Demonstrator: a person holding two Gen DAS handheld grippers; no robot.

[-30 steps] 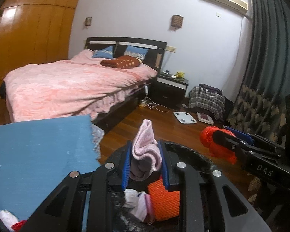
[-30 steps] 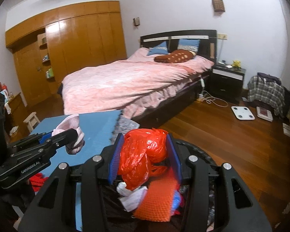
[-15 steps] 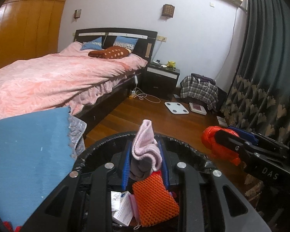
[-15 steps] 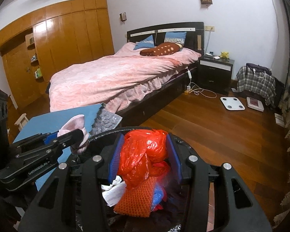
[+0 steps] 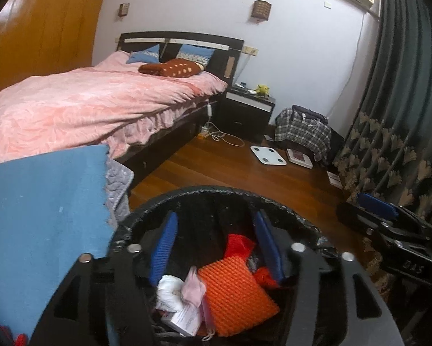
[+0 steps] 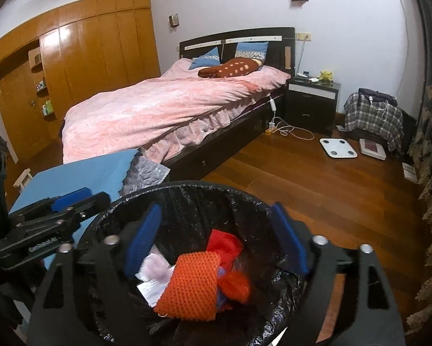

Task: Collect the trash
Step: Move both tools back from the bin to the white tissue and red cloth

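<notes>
Both tongs hang over the bin (image 6: 187, 190) beside the blue table (image 5: 43, 201), their jaws opening with nothing between them: the left tongs (image 5: 216, 248) stand apart above a pink wad (image 5: 194, 287), the right tongs (image 6: 216, 239) wide above a red bag (image 6: 224, 245). Both pieces lie inside the black liner with an orange net (image 6: 190, 285) and paper scraps, so the dropping step looks done. Next, judging by this, the tongs must lift clear and seek more trash.
</notes>
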